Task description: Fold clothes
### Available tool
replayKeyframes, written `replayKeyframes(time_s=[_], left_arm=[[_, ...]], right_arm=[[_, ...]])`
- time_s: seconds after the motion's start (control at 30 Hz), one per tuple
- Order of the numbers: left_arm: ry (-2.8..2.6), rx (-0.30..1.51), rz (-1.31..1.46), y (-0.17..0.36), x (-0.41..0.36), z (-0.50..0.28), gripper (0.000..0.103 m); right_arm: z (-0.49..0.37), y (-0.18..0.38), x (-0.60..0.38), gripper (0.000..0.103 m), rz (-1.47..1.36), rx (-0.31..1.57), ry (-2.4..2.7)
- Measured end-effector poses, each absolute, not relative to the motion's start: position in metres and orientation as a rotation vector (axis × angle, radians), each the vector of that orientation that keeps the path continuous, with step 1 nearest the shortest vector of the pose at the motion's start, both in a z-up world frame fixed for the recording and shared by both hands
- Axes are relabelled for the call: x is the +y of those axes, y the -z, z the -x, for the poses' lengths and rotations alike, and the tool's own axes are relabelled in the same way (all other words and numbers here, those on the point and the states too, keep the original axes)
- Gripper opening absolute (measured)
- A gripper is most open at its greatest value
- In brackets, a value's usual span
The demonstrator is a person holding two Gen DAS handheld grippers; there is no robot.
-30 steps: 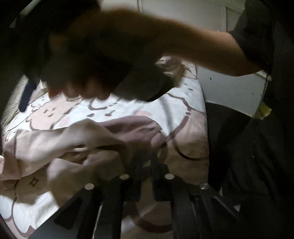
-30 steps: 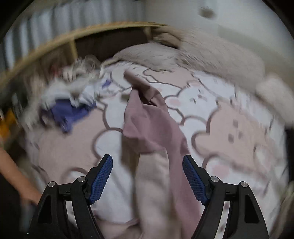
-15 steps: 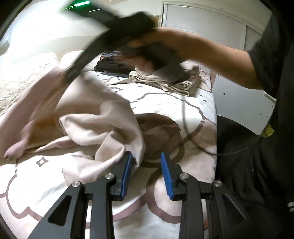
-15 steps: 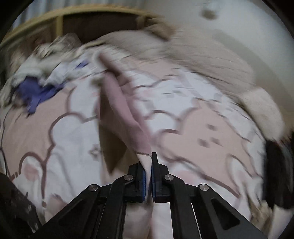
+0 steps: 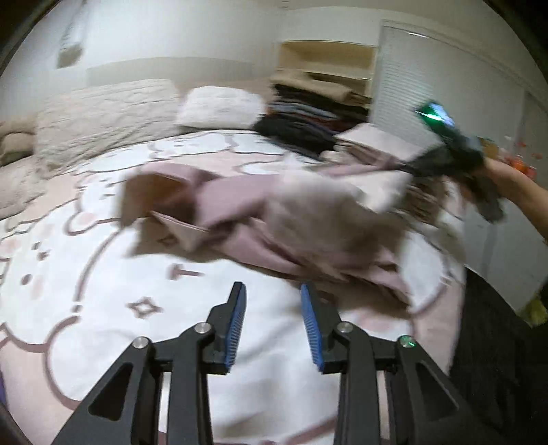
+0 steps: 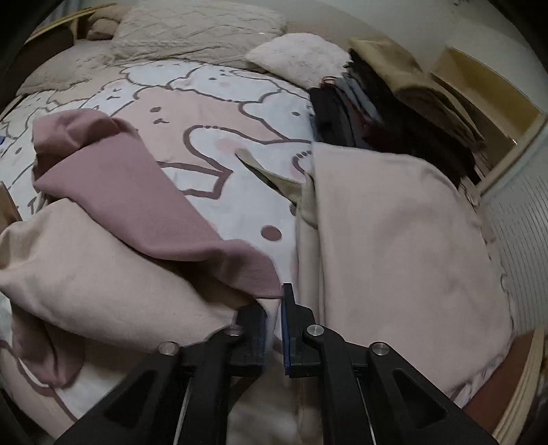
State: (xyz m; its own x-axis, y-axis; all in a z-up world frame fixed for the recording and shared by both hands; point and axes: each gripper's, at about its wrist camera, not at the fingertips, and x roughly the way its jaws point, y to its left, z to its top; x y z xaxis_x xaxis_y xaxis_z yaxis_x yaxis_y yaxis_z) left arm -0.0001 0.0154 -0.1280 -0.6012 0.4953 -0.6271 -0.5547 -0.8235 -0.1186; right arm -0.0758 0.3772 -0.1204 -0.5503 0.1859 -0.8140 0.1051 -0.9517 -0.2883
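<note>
— Fingers, right gripper (image 6: 274,308): state?
— Closed, clamped on the hem of the pink two-tone garment (image 6: 144,205); a thin fold of its pale fabric sits pinched between the blue pads.

— Fingers, left gripper (image 5: 273,321): state?
— Jaws opening, nothing between them. Blue pads (image 5: 236,325) bare, over the printed bedspread (image 5: 85,274).

— Item one, the garment: location?
— On the bed. From the right wrist view, it trails away to the left of the closed fingers: a dusty-rose part on top, a pale pink part beneath and nearer. From the left wrist view, the same garment (image 5: 274,212) hangs blurred and stretched across the middle of the bed, just beyond the open fingers, its far end drawn toward the right gripper (image 5: 445,161) held in the person's hand (image 5: 507,178).

— Item two?
— Folded pale pink cloth (image 6: 394,222), lying flat just right of the right gripper's fingers.

— Item three?
— Stack of folded clothes (image 6: 376,102), dark pieces with tan on top, behind that pink cloth near the bed's far corner.

— Item four?
— White fluffy pillow (image 6: 301,54) beside the stack; quilted cream pillow (image 6: 191,30) further left along the head of the bed.

— Item five?
— Wooden shelf (image 5: 325,65) against the wall behind the stack.
</note>
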Motion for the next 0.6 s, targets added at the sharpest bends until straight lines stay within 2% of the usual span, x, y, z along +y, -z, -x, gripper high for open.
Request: replayKeyframes(time_s=[0.03,0.07,0.1,0.13,0.17,0.2,0.4,0.5,0.53,0.57,0.6], left_arm=[[-2.412,0.106,0.903,0.129,0.014,0.007,0.053],[-2.45,0.086,0.909,0.128,0.008,0.015,0.058],[-2.485,0.065,0.916,0.127,0.003,0.023,0.058],[-2.498,0.041,0.928,0.128,-0.001,0.029,0.058],[-2.508,-0.005,0.954,0.128,-0.005,0.04,0.058],[-2.511,-0.044,0.976,0.129,-0.006,0.05,0.058],[-2.458,-0.259,1.155,0.148,-0.005,0.109,0.058],[-2.413,-0.333,1.248,0.159,0.004,0.132,0.056],[-2.408,-0.323,1.282,0.162,0.008,0.138,0.048],[-2.401,-0.314,1.316,0.166,0.013,0.144,0.024],[-2.382,-0.308,1.342,0.168,0.016,0.149,0.014]], right_arm=[[0.073,0.119,0.374,0.006,1.452,-0.481,-2.696],[0.07,0.117,0.369,0.011,1.433,-0.49,-2.712],[0.069,0.114,0.364,0.015,1.413,-0.498,-2.727],[0.068,0.11,0.359,0.039,1.388,-0.497,-2.744],[0.068,0.105,0.356,0.072,1.351,-0.492,-2.757],[0.067,0.1,0.354,0.082,1.303,-0.49,-2.769],[0.056,0.059,0.337,0.084,1.087,-0.418,-2.896],[0.054,0.048,0.316,0.084,1.083,-0.41,-2.996],[0.054,0.048,0.308,0.084,1.093,-0.414,-3.027],[0.055,0.05,0.299,0.084,1.11,-0.422,-3.059],[0.054,0.053,0.29,0.084,1.127,-0.432,-3.083]])
